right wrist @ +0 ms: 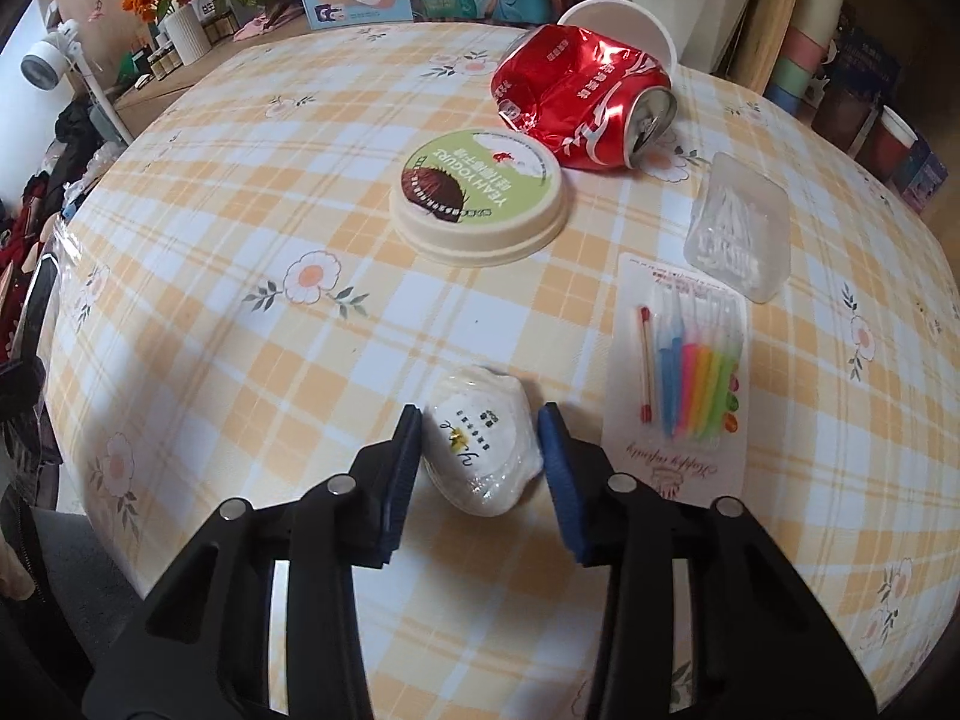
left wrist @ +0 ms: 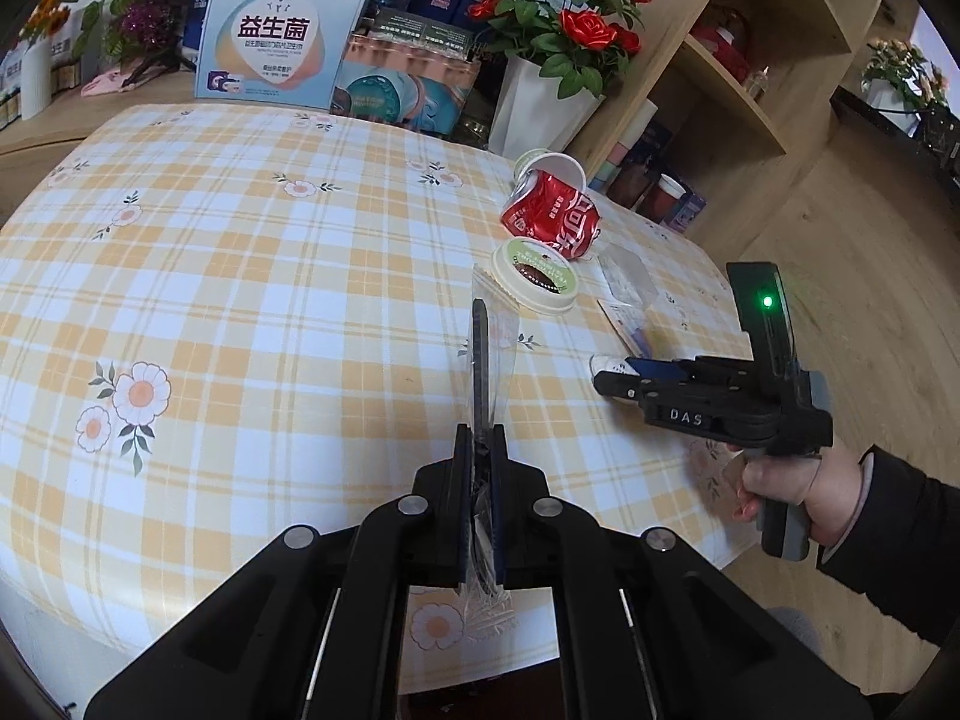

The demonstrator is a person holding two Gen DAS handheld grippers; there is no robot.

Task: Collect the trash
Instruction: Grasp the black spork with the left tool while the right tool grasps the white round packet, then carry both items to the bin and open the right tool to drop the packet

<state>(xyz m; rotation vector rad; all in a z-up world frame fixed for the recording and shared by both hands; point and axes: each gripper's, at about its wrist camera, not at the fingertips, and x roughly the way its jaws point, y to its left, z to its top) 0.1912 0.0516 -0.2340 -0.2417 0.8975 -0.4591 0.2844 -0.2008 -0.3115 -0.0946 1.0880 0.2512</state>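
Note:
My left gripper is shut on a clear plastic wrapper that stands up from its jaws above the checked tablecloth. My right gripper, in a person's hand, points down at the table's right side. Its blue pads press on both sides of a crumpled white packet lying on the cloth. Beyond it lie a round yoghurt lid, a crushed red cola can and a tipped white paper cup.
A card of coloured candles and a clear plastic blister lie right of the packet. Boxes and a white pot of red roses line the table's far edge. A wooden shelf stands to the right.

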